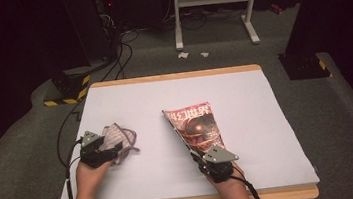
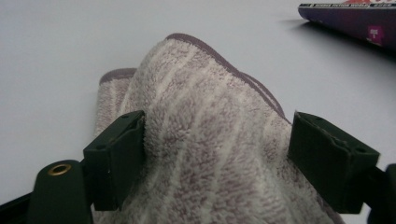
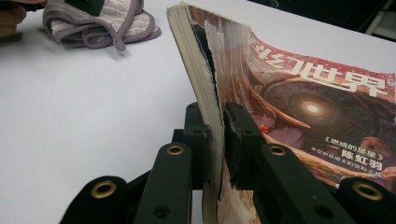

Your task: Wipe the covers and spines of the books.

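Note:
A striped grey-and-white towel (image 1: 121, 136) lies bunched at the table's left. My left gripper (image 1: 100, 149) is over its near side, jaws wide apart. In the left gripper view the towel (image 2: 210, 116) bulges up between the two jaws and touches both pads, and the gripper (image 2: 217, 140) is open. A magazine (image 1: 198, 124) with a red-and-purple cover sits mid-table, its left edge raised. My right gripper (image 1: 200, 154) is shut on that near-left edge. The right gripper view shows the gripper (image 3: 217, 121) pinching the pages and torn cover of the magazine (image 3: 303, 102), with the towel (image 3: 102, 18) beyond.
The white table (image 1: 163, 91) has a wooden rim, and open surface lies behind and to the right of the magazine. On the floor beyond are cables (image 1: 118, 50) and a white metal stand (image 1: 214, 4).

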{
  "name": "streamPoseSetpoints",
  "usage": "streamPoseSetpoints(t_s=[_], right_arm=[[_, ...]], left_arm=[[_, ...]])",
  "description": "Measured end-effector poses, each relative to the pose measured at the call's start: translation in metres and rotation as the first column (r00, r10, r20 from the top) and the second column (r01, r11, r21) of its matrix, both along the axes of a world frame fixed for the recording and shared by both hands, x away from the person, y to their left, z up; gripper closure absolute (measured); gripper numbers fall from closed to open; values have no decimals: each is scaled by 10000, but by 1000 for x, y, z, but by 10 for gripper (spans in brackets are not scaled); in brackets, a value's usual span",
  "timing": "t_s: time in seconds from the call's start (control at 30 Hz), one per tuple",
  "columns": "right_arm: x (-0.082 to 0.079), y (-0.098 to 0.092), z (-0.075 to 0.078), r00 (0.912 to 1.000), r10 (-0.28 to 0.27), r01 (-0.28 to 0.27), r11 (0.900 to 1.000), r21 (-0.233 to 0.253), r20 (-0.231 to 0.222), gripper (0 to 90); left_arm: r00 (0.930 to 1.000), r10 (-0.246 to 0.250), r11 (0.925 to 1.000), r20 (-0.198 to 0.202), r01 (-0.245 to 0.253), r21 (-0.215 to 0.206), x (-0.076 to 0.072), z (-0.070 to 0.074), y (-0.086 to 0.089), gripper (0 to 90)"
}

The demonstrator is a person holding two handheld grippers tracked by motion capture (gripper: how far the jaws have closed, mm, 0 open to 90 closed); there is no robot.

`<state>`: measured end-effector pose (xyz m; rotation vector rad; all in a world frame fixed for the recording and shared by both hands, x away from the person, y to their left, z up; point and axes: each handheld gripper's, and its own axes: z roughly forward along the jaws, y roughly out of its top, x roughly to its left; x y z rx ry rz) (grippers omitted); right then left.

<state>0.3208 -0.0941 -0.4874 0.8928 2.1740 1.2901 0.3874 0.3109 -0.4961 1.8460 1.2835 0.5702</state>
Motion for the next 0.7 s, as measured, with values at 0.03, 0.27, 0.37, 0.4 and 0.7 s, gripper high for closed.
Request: streamPoseSetpoints(t_s=[0.03, 0.27, 0.37, 0.4, 0.7], right_arm=[[0, 0, 0, 10000, 13, -13, 10000, -14, 13, 806], [-1, -2, 1, 10000, 59, -59, 10000, -62, 58, 807], [-2, -2, 2, 10000, 38, -37, 10000, -74, 78, 807], [-2, -2, 2, 10000, 39, -39, 10000, -84, 78, 807], [-1, -2, 2, 9999, 71, -70, 9999, -119, 82, 808]], left_arm=[[9999, 23, 9998, -111, -21, 195, 1, -1, -2, 233], [9996, 25, 9964, -264, -2, 852, 0, -9, -8, 326], [9998, 49, 9955, -166, -33, 948, -1, -10, -8, 392], [9999, 57, 9958, -147, -43, 915, -1, -10, -7, 407], [9999, -20, 9949, 110, 9, 1008, -4, -8, -9, 581]])
